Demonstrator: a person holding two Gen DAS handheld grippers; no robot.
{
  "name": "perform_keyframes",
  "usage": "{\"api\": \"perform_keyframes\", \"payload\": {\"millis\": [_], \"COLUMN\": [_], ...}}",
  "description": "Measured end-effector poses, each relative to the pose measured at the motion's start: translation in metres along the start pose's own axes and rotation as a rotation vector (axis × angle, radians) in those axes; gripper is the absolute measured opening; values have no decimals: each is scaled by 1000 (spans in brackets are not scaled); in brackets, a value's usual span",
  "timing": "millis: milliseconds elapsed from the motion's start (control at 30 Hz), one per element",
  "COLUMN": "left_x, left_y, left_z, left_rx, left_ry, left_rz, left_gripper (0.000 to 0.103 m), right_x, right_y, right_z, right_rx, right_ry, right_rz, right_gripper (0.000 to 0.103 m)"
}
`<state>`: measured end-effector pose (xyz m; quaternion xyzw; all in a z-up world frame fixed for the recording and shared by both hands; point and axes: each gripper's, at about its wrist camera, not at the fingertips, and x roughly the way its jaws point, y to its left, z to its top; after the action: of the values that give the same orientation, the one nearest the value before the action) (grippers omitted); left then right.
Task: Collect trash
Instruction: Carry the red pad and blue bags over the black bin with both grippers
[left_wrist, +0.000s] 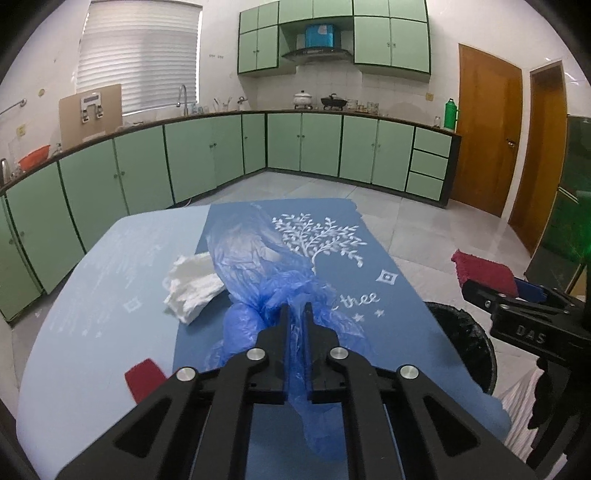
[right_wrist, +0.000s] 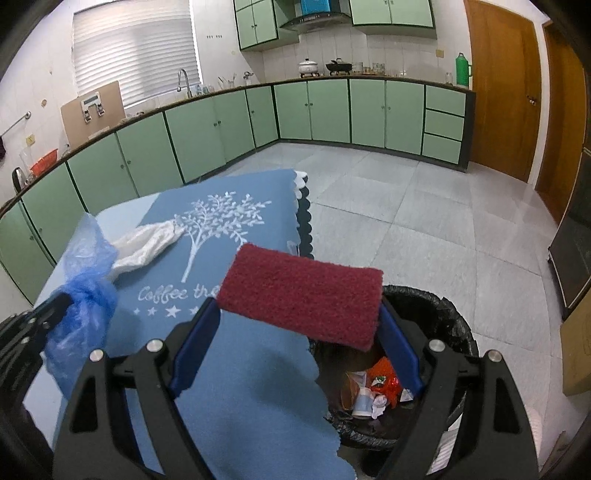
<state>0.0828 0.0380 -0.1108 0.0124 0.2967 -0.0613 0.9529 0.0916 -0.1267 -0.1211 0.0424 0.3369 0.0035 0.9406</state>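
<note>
On the counter (left_wrist: 74, 295), the crumpled white paper towel (left_wrist: 194, 286) lies just left of my left jaws (left_wrist: 295, 314), which are clamped narrow on the thin blue plastic bag (left_wrist: 273, 266). My right jaws (right_wrist: 299, 314) stand wide, pinching the maroon rectangular scouring pad (right_wrist: 301, 299) across its long axis, above the black-lined trash bin (right_wrist: 443, 317), so that hand is nearer.
</note>
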Motion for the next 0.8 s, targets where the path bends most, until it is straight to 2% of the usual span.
{"api": "perform_keyframes", "payload": {"millis": [433,800], "left_x": [13,42], "left_y": [-31,-82], "left_z": [19,38], "left_rx": [33,83], "left_ry": [-13,-5], "left_rz": [-52,-140], "left_gripper": [5,5], "right_x": [-26,-30], "right_y": [-16,-64], "right_z": [12,15], "right_rx": [1,39], "right_ry": [-52,-68], "right_rz": [4,-69], "right_gripper": [81,81]}}
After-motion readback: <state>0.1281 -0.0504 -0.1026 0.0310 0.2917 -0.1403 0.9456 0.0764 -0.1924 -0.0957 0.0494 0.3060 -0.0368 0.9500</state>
